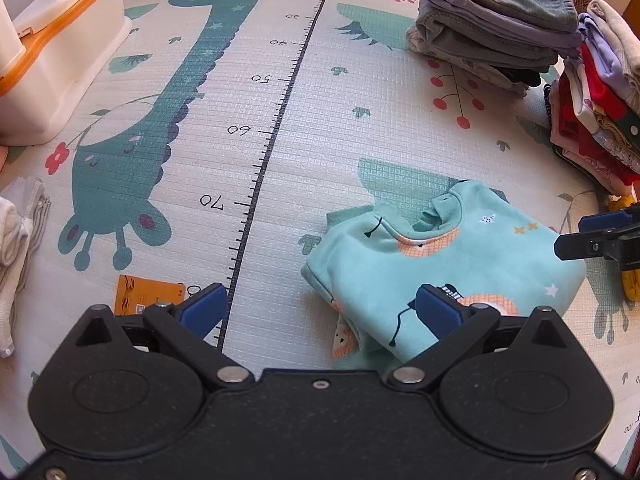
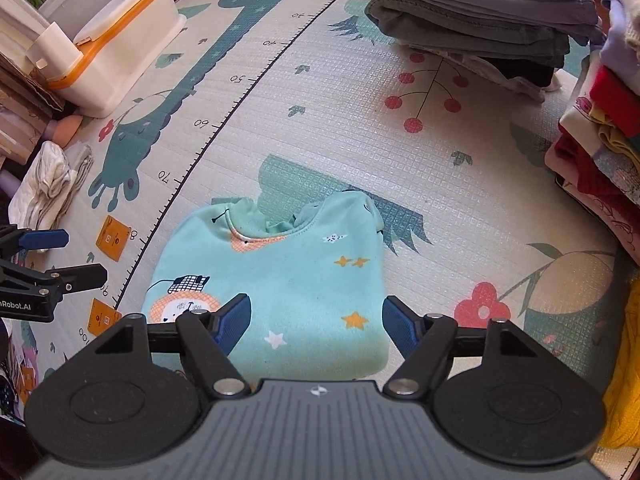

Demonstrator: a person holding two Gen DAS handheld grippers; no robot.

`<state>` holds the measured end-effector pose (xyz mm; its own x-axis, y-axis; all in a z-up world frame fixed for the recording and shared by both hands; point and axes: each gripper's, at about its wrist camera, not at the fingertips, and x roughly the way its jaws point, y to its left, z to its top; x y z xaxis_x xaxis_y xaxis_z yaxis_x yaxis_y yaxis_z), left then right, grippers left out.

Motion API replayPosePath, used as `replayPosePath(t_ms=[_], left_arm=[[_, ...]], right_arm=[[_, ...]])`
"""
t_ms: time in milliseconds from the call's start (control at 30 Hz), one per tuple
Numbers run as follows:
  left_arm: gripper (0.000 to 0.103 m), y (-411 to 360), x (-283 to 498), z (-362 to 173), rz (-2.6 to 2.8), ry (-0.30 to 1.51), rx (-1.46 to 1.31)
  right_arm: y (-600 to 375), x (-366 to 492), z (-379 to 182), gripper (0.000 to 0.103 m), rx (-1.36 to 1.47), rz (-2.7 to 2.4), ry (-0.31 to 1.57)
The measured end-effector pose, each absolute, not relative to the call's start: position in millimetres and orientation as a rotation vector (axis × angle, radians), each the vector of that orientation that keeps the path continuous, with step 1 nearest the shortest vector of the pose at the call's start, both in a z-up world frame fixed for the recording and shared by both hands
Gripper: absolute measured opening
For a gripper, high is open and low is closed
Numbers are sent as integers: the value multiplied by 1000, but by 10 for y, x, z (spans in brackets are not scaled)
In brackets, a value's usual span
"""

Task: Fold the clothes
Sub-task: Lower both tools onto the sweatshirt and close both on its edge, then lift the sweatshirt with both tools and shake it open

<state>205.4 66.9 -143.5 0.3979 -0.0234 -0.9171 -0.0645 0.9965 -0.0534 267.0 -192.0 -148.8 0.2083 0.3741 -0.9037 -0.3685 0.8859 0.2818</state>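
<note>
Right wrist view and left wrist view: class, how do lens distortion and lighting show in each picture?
Right wrist view: the ruler line on the play mat bows strongly, and warm light reddens the folded stack. Left wrist view: the corners go dark, the line bends less, and the mint sweatshirt stays sharp.

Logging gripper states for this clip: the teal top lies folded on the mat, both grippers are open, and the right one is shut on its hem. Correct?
Not quite. The right gripper is open too; its fingers stand apart over the teal top and grip nothing, as the right wrist view shows. The top lies folded on the mat, and the left gripper is open.
</note>
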Motion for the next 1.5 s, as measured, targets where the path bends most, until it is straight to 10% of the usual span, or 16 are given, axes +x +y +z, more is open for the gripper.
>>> replayPosePath(t_ms=[1033,1300,1500], left_arm=[[55,602,2816,-2337,-223,1262,-45],[21,522,2840,-2403,-225,1279,-21],[9,380,2645,-2124,-230,1201,57]], right_arm=[[-1712,3653,-2499,72,72,572,1345],[-1725,3576,-2538,28,90,568,1321],[-1788,3434,-2325,21,95,578,1277]])
